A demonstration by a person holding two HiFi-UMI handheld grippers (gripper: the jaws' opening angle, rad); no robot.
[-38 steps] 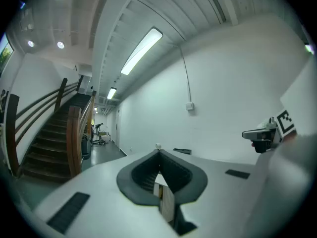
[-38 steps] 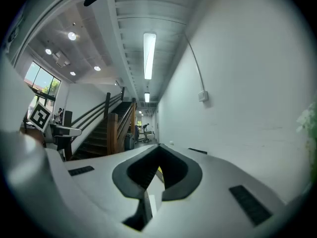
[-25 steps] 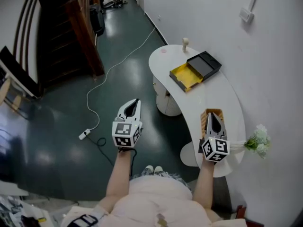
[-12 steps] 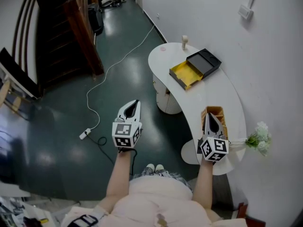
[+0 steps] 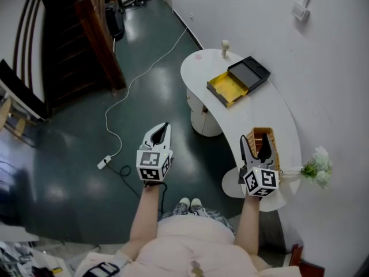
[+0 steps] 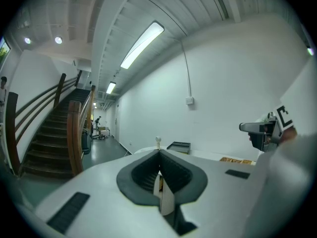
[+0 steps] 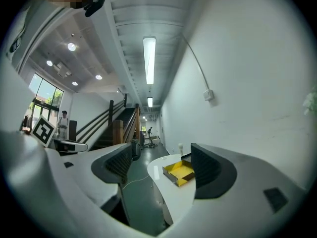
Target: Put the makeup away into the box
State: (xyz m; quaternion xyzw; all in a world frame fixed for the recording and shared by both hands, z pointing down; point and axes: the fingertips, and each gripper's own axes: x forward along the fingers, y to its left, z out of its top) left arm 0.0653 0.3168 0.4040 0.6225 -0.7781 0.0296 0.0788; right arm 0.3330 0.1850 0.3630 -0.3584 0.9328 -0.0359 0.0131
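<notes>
Box (image 5: 229,89) – seen straight ahead of right tool (image 5: 255,146), farther along table (image 5: 259,111) | right tool just spread, nothing between | left tool (image 5: 164,127) pressed together, over floor (image 5: 86,154)

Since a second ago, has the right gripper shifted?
No. The right gripper stays over the basket; only its jaws have just been opening, nothing between them.

A curved white counter (image 5: 271,117) is pictured against a white wall (image 5: 334,85). A white cable (image 5: 131,86) is seen trailed across the dark green floor (image 5: 69,154) to a plug block (image 5: 103,164) at near left. A wooden staircase (image 5: 95,33) is shown at far left, and white flowers (image 5: 317,169) are seen just beside the counter's near right end.
</notes>
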